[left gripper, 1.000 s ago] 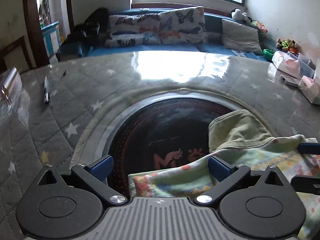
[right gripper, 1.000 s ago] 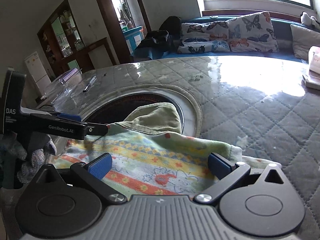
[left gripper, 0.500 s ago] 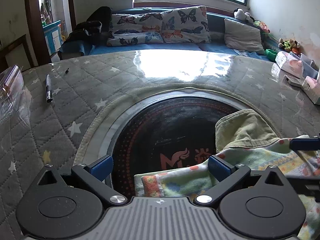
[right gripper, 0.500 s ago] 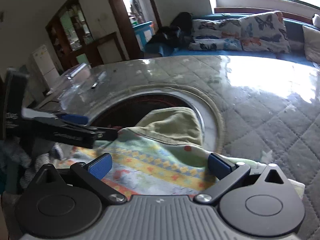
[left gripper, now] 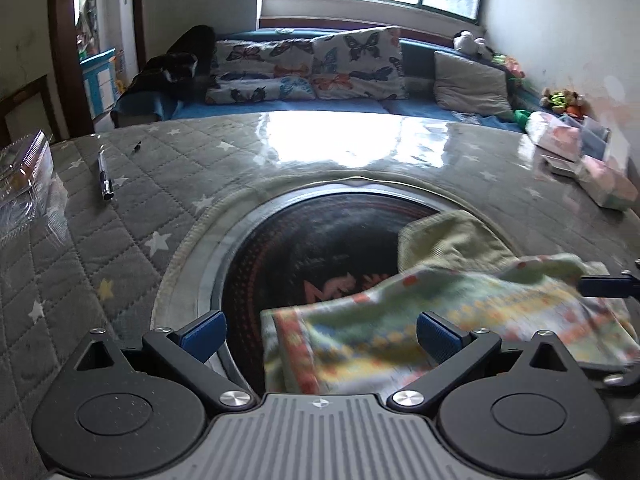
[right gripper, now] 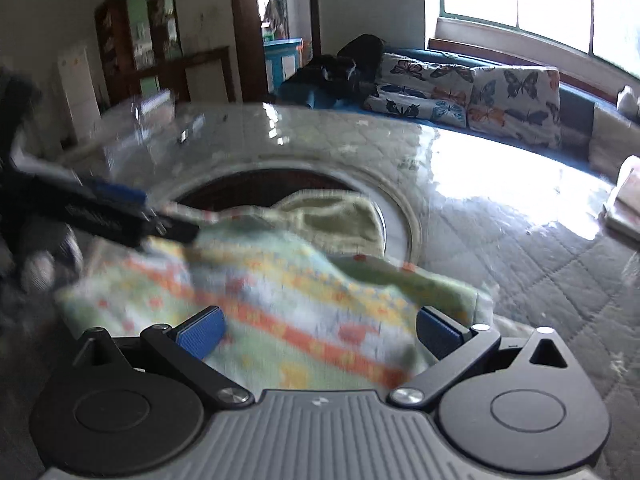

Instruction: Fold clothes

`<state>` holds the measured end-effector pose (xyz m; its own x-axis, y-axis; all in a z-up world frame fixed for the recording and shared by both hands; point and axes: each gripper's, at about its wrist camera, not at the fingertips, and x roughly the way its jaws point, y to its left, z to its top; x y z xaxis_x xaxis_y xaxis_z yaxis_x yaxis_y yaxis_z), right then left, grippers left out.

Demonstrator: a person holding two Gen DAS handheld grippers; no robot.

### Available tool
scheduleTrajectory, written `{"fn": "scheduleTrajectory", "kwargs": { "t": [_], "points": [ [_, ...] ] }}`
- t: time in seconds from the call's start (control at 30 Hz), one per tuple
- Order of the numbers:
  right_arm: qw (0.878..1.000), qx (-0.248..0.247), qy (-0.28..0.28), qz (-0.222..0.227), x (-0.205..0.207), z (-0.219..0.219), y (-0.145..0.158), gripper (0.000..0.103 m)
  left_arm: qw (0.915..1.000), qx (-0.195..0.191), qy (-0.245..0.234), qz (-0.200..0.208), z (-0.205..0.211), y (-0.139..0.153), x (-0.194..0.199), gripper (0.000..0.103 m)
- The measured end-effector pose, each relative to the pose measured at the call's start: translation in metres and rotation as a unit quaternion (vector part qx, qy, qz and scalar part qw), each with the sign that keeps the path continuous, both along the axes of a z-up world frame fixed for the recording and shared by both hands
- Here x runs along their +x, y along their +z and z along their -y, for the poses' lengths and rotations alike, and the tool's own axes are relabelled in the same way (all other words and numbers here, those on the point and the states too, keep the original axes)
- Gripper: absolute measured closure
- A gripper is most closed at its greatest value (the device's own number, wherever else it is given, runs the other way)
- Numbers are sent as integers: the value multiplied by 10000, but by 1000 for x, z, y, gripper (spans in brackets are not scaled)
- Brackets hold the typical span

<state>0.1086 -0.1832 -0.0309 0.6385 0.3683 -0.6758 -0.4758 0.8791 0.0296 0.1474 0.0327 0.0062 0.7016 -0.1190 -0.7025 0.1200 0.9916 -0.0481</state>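
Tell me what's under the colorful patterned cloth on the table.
The patterned cloth lies partly over a dark round mat and a plain green cloth behind it. Whatever is beneath the middle of the cloth is covered.

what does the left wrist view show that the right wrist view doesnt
Only the left wrist view shows the pen lying on the quilted table cover, and the stuffed toys by the wall.

Only the right wrist view shows the dark wooden cabinet and the left gripper from the side.

Both show the striped garment between open blue fingers, the dark round centre of the table and the butterfly cushions.
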Motion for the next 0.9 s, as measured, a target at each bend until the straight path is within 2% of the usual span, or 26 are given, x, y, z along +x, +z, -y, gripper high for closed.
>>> {"fn": "scheduleTrajectory", "kwargs": {
  "t": [0.27,0.4,0.53,0.6,0.9],
  "points": [
    [9985,-92,104,536,-32,-12,5,0,9997,145,-108,169,4,-4,-45,0],
    [9965,-383,338,665,-47,-23,-5,0,9994,224,-138,214,5,-10,-61,0],
    [9939,-450,381,929,-55,-29,2,0,9988,330,-111,355,6,-15,-72,0],
    [9934,-483,462,929,-58,-32,1,0,9986,324,-95,418,5,-16,-76,0],
    [9937,-488,147,996,-62,-19,1,0,9987,208,57,453,-5,-20,-84,0]
  ]
}}
